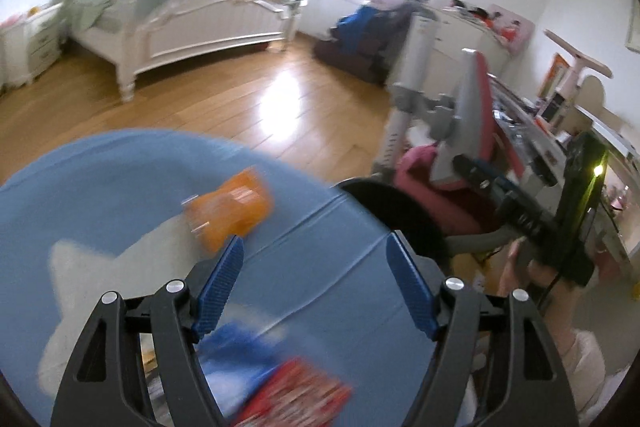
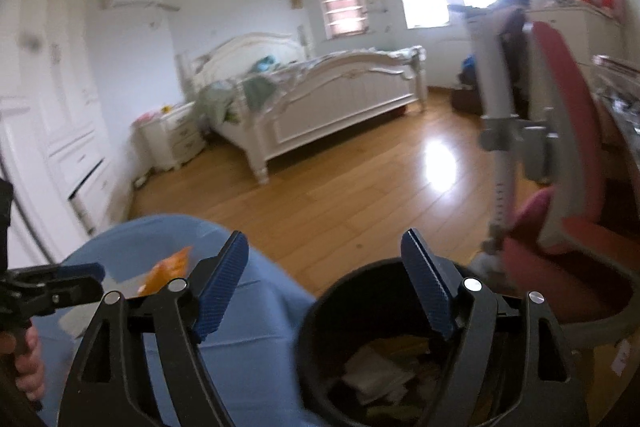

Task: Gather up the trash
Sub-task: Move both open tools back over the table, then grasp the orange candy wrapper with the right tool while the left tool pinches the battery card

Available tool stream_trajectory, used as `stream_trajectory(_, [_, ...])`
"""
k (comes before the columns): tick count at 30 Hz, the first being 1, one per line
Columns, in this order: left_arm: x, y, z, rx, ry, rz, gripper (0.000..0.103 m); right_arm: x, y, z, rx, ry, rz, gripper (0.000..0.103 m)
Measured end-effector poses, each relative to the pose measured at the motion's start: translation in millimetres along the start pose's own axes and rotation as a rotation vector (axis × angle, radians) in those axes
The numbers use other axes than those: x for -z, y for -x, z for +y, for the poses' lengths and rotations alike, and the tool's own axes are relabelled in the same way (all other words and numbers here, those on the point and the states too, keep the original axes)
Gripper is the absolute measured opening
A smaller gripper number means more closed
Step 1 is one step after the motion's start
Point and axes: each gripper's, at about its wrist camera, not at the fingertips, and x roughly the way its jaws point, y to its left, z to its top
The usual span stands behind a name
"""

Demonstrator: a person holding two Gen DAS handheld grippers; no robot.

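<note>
An orange wrapper [image 1: 230, 213] lies on the blue-covered table [image 1: 100, 187], just beyond my left gripper's left fingertip. A red wrapper [image 1: 296, 395] and a blue-white one [image 1: 236, 351] lie below my left gripper [image 1: 316, 251], which is open and empty. My right gripper [image 2: 326, 251] is open and empty above the black trash bin [image 2: 316, 323], which holds paper scraps. The bin's rim also shows in the left wrist view [image 1: 384, 195]. The orange wrapper shows at the left in the right wrist view [image 2: 166, 271]. The left gripper [image 2: 76, 277] appears there too, and the right gripper in the left wrist view [image 1: 472, 171].
A red desk chair [image 2: 568, 187] stands right of the bin. A cluttered desk [image 1: 532, 131] is at the far right. A white bed [image 2: 320, 95] and nightstand [image 2: 172, 139] stand across the wooden floor [image 2: 352, 187]. A white star patch [image 1: 88, 275] marks the table cover.
</note>
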Motion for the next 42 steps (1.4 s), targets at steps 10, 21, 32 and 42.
stream_trajectory(10, [46,14,85,-0.003,0.014,0.172,0.074,0,-43,96,-0.147,0.108,0.18,0.084])
stream_trajectory(21, [56,9,96,0.057,-0.01,0.148,0.077,3,-127,163,-0.184,0.245,0.388,0.091])
stream_trajectory(32, [57,3,88,0.002,-0.065,0.119,0.068,19,-165,186,-0.189,0.259,0.454,0.053])
stream_trajectory(42, [57,18,90,0.046,-0.016,0.056,0.026,9,-97,143,-0.273,0.103,0.341,0.05])
